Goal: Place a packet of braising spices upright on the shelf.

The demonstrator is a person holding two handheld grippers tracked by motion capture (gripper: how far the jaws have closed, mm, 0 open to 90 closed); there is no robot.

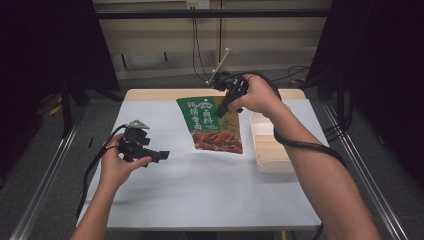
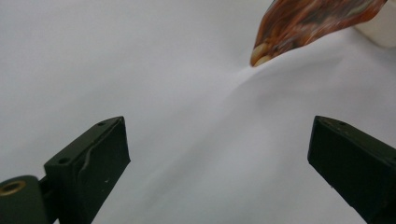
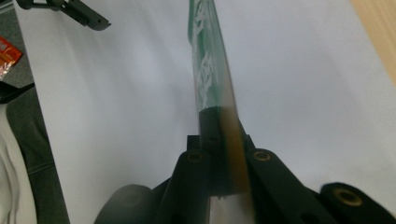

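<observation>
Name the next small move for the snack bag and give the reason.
Probably carry the snack bag sideways over the white tray and lower it in. The right gripper is shut on the bag's upper edge and its lower end hangs near the table; the left gripper stands open and apart.

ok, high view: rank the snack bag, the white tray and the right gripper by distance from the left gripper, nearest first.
1. Snack bag: mid-table, to the right of the open left gripper; its lower corner lies closest.
2. White tray: right side of the table, beyond the bag.
3. Right gripper: far side of the table, shut on the bag's upper right edge.
</observation>
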